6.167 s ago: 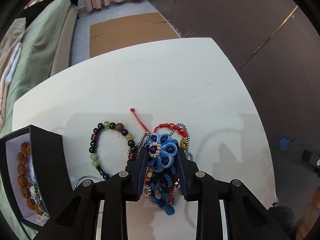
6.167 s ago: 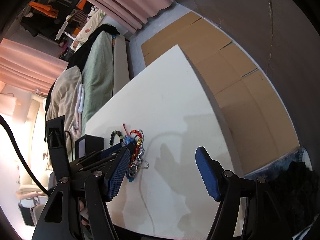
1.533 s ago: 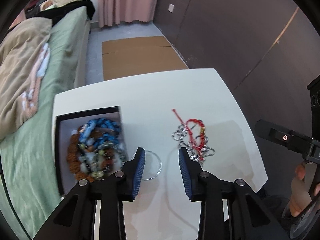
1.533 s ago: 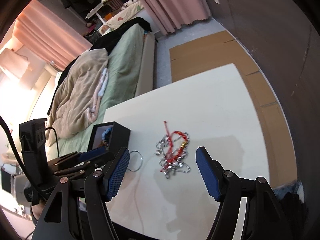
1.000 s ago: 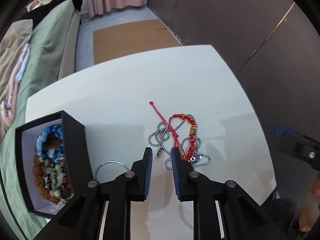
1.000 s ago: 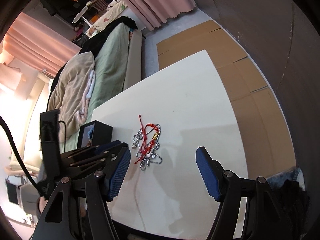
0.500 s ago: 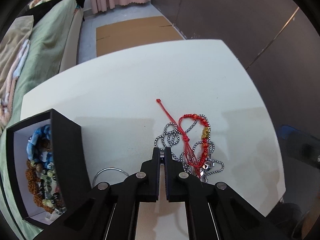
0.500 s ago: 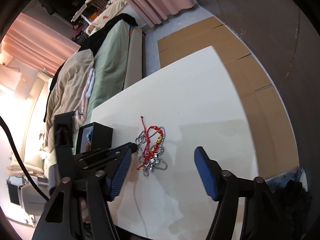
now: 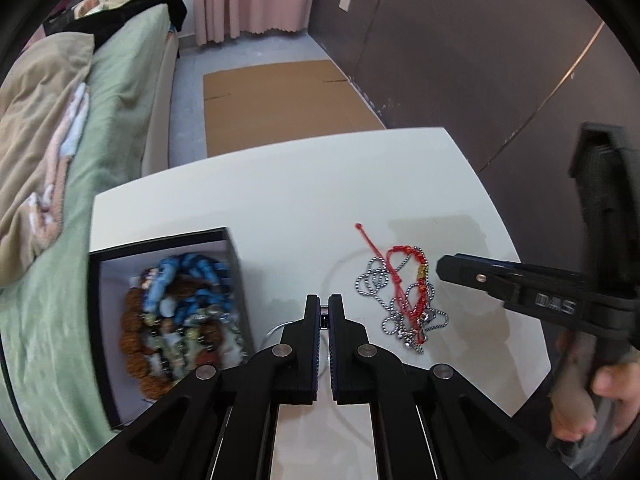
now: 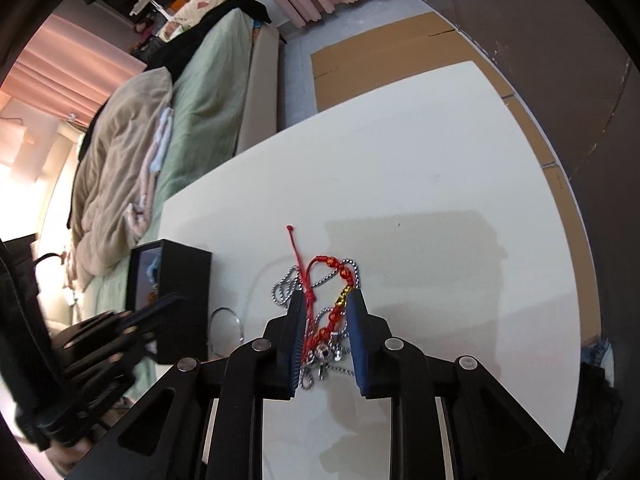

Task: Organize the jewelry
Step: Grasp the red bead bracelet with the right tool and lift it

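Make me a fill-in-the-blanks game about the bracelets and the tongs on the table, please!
1. The box that holds the beaded bracelets is ____ on the outside.
2. The cord bracelet tangled with the silver chain is ____.
3. That tangle lies between the fingers of the ____ tongs.
4. The fingers of the left tongs are nearly ____.

Missing words: black; red; right; shut

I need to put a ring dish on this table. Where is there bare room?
Bare: the far half of the white table, beyond the black box and the red bracelet tangled with the silver chain. Crowded: the near strip around both, including the thin bangle.
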Tool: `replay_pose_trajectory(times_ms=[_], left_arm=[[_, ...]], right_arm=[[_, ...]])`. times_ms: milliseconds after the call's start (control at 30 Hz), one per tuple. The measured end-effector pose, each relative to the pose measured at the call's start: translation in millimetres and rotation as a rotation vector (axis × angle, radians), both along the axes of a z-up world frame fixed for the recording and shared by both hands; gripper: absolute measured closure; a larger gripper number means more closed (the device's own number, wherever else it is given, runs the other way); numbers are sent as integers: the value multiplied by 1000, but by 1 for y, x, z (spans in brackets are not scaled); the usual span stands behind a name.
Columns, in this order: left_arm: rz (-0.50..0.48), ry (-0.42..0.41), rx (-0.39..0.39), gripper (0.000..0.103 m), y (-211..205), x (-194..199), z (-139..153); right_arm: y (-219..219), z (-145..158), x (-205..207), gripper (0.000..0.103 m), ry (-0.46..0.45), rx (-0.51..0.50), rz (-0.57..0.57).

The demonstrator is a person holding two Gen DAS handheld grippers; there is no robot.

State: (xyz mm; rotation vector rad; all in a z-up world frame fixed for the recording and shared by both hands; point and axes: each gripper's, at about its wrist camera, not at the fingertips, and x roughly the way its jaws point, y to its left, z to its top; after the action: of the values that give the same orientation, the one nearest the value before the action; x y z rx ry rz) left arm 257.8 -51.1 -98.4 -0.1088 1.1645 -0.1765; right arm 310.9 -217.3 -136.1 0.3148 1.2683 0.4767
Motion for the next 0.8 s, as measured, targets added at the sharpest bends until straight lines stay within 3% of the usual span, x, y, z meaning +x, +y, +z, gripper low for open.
replay_pose_trajectory(times_ms=[433, 800], left_arm=[[46, -27, -21, 100, 38, -11, 10], [48, -32, -26, 100, 41, -11, 11]], right_arm=[[20, -9, 9, 83, -9, -98, 21], [17, -9, 12, 83, -1, -100, 41]])
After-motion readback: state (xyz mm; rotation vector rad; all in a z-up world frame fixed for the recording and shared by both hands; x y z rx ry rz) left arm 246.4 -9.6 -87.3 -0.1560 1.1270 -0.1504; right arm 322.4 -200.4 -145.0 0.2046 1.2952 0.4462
